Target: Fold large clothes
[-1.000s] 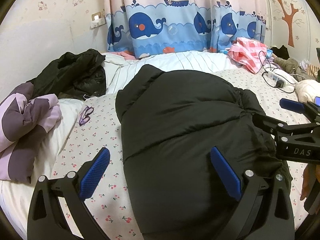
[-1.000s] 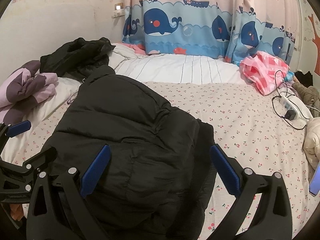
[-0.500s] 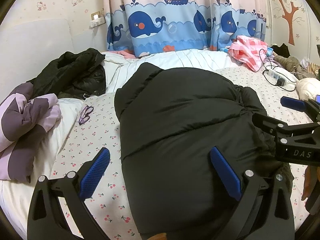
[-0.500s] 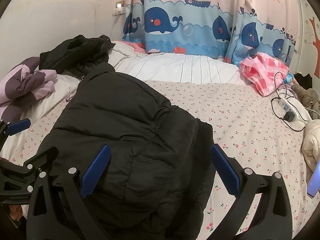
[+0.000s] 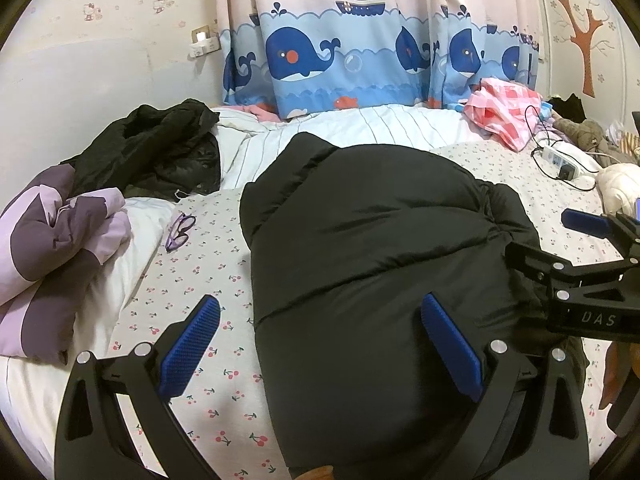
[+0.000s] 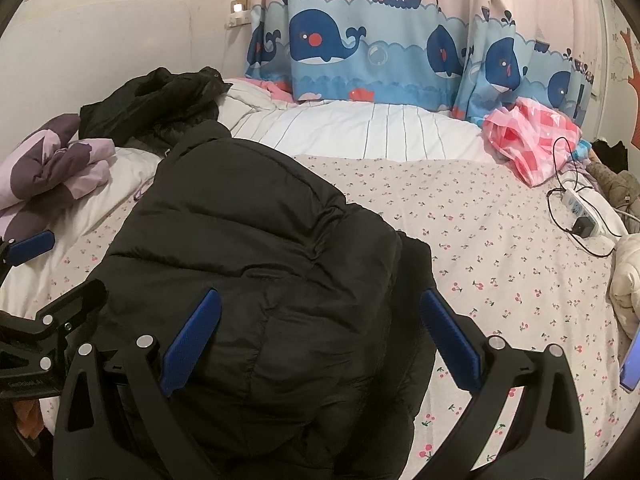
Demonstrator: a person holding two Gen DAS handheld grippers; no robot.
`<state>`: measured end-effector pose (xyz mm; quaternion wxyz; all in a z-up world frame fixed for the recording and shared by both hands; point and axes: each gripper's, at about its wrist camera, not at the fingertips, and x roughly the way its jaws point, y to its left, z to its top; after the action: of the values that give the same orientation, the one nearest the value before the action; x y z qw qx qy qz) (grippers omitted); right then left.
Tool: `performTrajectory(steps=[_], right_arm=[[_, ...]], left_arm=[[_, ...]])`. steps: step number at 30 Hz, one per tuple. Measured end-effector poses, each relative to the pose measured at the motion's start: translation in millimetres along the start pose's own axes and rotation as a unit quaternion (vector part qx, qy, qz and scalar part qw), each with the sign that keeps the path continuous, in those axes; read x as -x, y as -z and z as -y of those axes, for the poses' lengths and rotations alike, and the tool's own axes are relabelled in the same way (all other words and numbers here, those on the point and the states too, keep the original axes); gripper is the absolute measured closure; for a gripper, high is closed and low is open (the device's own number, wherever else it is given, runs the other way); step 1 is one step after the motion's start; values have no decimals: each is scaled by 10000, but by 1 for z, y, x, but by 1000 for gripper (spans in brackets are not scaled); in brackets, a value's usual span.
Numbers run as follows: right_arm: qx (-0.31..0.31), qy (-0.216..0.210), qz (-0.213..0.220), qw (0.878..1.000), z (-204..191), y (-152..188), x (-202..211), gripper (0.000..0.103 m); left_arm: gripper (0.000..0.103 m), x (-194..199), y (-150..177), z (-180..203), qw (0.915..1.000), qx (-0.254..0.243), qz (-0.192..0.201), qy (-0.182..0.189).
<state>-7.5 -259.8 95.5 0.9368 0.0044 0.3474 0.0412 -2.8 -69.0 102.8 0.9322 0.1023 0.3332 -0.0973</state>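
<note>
Only my left view catches the glasses (image 5: 180,230) left of my left tool (image 5: 320,344); only my right view shows the phone (image 6: 631,364) at far right. Both tools gape apart, holding nothing. Ahead of my right tool (image 6: 320,340), the jacket (image 6: 256,264) lies folded and puffy on the bed (image 6: 500,248), black, quilted.

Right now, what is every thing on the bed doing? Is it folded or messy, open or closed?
Black puffer jacket: folded into a puffy bundle, lying on the sheet.
Left gripper: open, holding nothing.
Right gripper: open, holding nothing.
Second black coat: crumpled in a heap.
Purple blanket: bunched up.
Pink checked cloth: crumpled.
Glasses: lying on the sheet, arms folded.
Power strip: has a charger plugged in.
</note>
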Motion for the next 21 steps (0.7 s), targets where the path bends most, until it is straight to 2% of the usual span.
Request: performTrajectory(steps=[12,17,21], right_arm=[[-87,-93,-62,9999,5,1,-3,7],[-200,-167,-90,9996,11,1,-3,7],[-304,-244,-105,9992,16,1,-2,7]], left_arm=[[7,-3,1,11,9988,-299,-81,-380],[7,-3,1,12,9984,-217,-154,-498],[7,-4,0,11,9990,-140,-219,-377]])
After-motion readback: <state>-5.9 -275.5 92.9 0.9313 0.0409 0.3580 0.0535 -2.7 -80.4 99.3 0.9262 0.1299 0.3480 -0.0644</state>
